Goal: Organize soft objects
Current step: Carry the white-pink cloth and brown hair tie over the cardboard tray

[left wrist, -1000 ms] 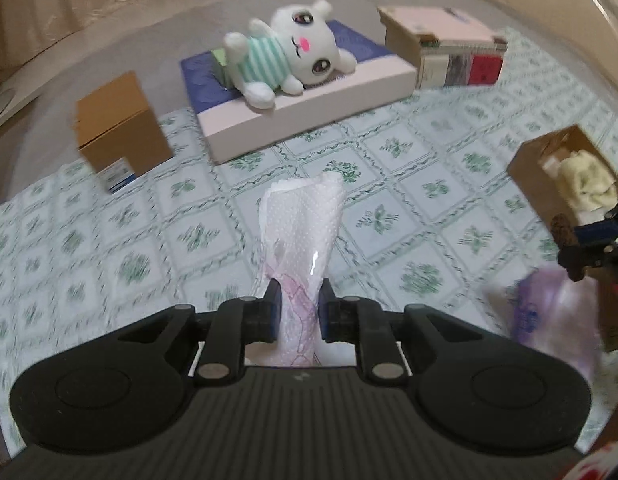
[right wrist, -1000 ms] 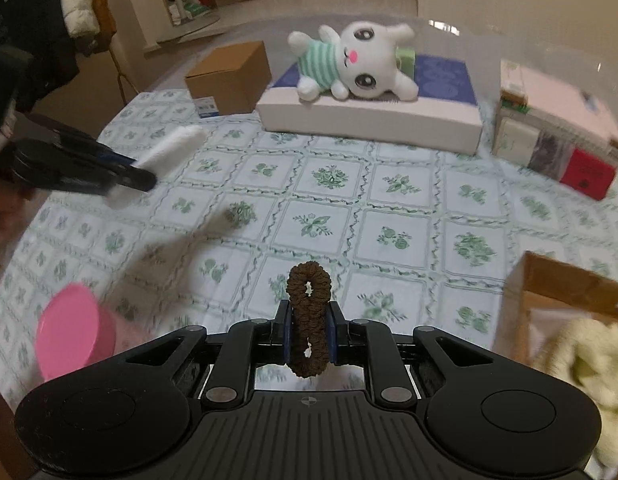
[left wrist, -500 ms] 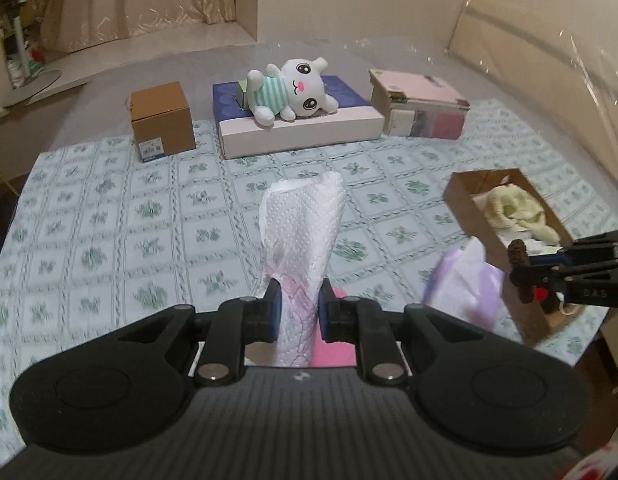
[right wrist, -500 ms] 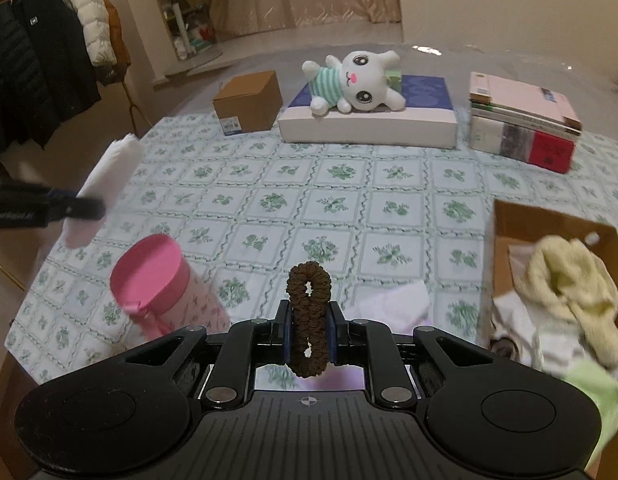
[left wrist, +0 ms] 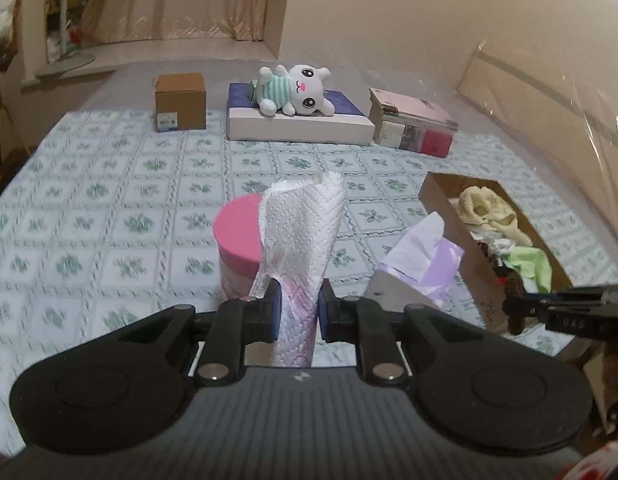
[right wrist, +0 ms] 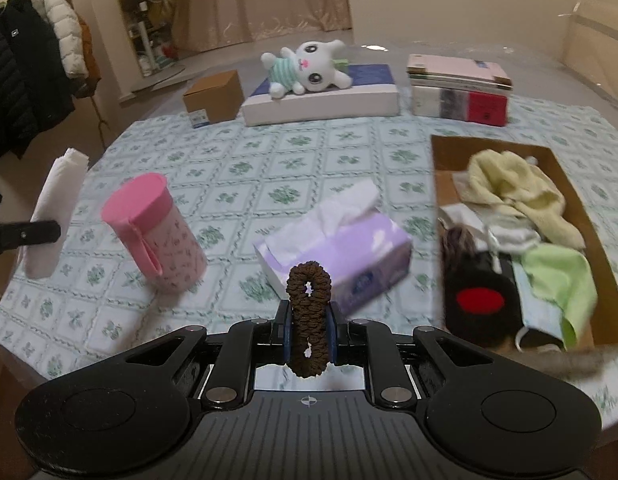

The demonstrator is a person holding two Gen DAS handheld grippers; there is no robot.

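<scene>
rolled paper towel point(left wrist: 299, 236) upright, hair tie point(right wrist: 309, 312) upright

The white embossed paper towel roll point(left wrist: 299, 236) has a dimpled, quilted surface and looks soft and matt. The brown knitted hair scrunchie point(right wrist: 309, 312) is ribbed yarn, rough and dull. The black plastic left gripper point(left wrist: 297, 312) and black plastic right gripper point(right wrist: 309, 330) are matt, with ridged bodies and small shiny metal pins. The pink cylindrical canister point(right wrist: 157, 232) has a smooth lid, probably plastic, though blur hides its finish. The lilac tissue box point(right wrist: 349, 256) is smooth card with thin crumpled paper at the top. The brown cardboard box point(right wrist: 581, 208) is plain matt board holding fuzzy pale-yellow cloth point(right wrist: 517, 188). The green-patterned tablecloth point(right wrist: 269, 160) looks smooth with a faint sheen.
</scene>
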